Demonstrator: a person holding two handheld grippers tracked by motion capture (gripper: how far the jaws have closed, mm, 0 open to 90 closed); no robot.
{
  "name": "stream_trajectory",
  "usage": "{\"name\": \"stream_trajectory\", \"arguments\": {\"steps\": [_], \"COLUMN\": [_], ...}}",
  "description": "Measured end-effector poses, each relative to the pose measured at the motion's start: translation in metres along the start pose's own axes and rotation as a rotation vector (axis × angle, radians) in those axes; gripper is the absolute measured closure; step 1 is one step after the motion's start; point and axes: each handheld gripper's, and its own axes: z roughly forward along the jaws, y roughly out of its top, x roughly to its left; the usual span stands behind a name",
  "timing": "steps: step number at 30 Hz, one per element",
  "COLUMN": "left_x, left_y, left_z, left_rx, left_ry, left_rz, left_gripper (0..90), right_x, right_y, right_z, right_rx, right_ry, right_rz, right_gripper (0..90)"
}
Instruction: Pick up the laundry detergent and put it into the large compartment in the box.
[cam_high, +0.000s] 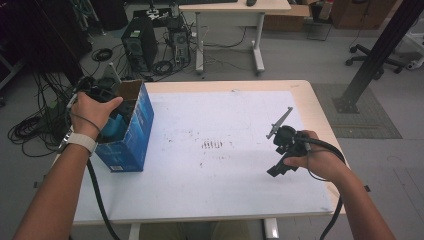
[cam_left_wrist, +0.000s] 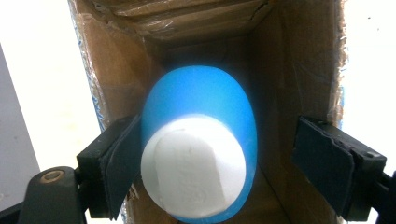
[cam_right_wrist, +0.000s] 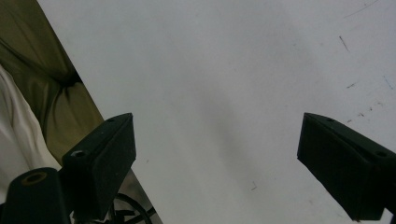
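At the table's left edge we have the left gripper (cam_left_wrist: 212, 163) pointed down into the open top of a blue box (cam_high: 131, 131), and a blue bottle (cam_left_wrist: 200, 140) with a white cap (cam_left_wrist: 194, 165) sits inside it. The cap end faces up toward us and the body runs away into the box, so its long axis lies along the box's depth, roughly upright. Our left jaws stand apart around it: one pad is at or against the bottle's side, the other is well clear, so nothing is clamped. We judge the bottle to be light, stiff plastic with a smooth, rounded, rather slippery skin. The oval body would squirm under pads set on its curved flanks; the best hold looks to be across the narrower width just below the cap, where the shoulder would stop it sliding. Over on the right, the right gripper (cam_right_wrist: 217, 158) hangs above the bare table (cam_high: 225, 170), jaws wide open and empty.
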Motion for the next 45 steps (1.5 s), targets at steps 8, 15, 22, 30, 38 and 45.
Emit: {"name": "stream_trajectory", "arguments": {"steps": [8,15,22,30,38,45], "left_x": [0.001,-0.001,0.000,-0.007,-0.015,-0.023], "left_y": [0.000,0.000,0.001,0.005,0.007,0.008], "left_z": [-0.009,-0.020,-0.032,-0.048,-0.061,-0.076], "left_rx": [-0.018,-0.030,-0.043,-0.058,-0.080,-0.099], "left_ry": [0.006,0.006,0.033,0.056,0.057,0.042], "left_rz": [-0.002,0.006,-0.006,0.025,0.028,0.022], "left_gripper": [13.4,10.9,10.7,10.3,10.2,10.2], "right_x": [0.001,0.002,0.002,0.002,0.003,0.002], "right_y": [-0.001,0.000,-0.001,0.000,0.000,-0.001], "right_z": [-0.003,-0.003,-0.004,-0.007,-0.007,-0.009], "right_rx": [-0.001,-0.003,-0.003,-0.003,-0.005,-0.005], "right_ry": [-0.004,-0.005,-0.007,-0.010,-0.011,-0.012], "right_rz": [-0.001,-0.003,-0.002,0.000,-0.005,-0.003], "right_gripper": [11.7,11.7,11.7,11.7,11.7,11.7]}}
